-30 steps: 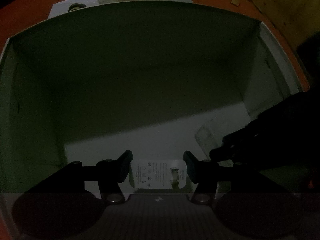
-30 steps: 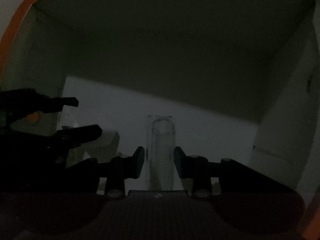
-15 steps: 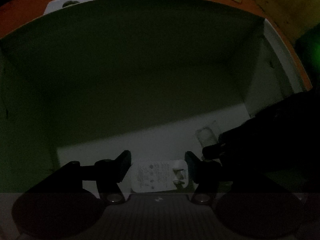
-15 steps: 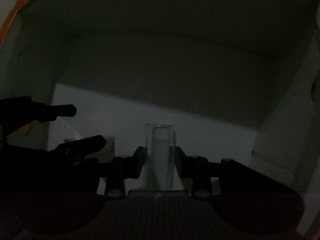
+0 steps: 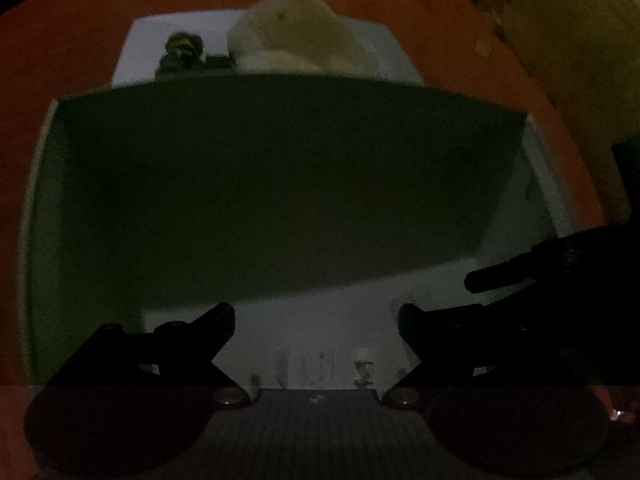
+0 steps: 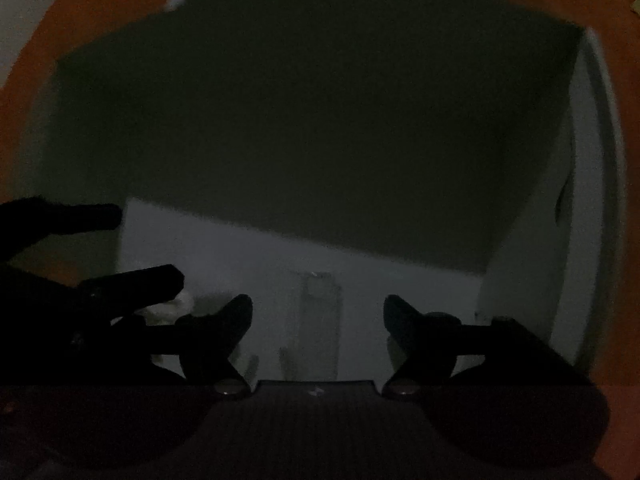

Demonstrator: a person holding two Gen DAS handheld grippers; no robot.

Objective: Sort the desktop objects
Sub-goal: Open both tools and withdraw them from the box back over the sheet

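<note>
**Grippers spread wide over two items on the box floor**

Fingers of the left gripper [image 5: 316, 320] stand far apart with nothing between them; just below lies the white plug adapter [image 5: 320, 364], flat on the floor of the white box [image 5: 44, 208], its printed face and prongs dimly readable. The right gripper [image 6: 318, 316] is likewise spread and empty, and the clear case [image 6: 320, 320] lies lengthwise on the floor between and beyond its tips, faint in the poor light. Both tools sit close together inside the same box: the left wrist view shows the right gripper's fingers at its right edge, and the right wrist view shows the left one's at its left.

Both pieces lie in the box, which fits a release just made as well as a pickup about to happen. Either way, the care is the same: keep the fingers wide so no tip catches an edge, move straight along the tool's axis, and keep the two tools from knocking together. Beyond the far wall, a second tray [image 5: 132, 52] on the orange table [image 5: 60, 40] holds a pale lump [image 5: 296, 28] and small dark items [image 5: 182, 50].
</note>
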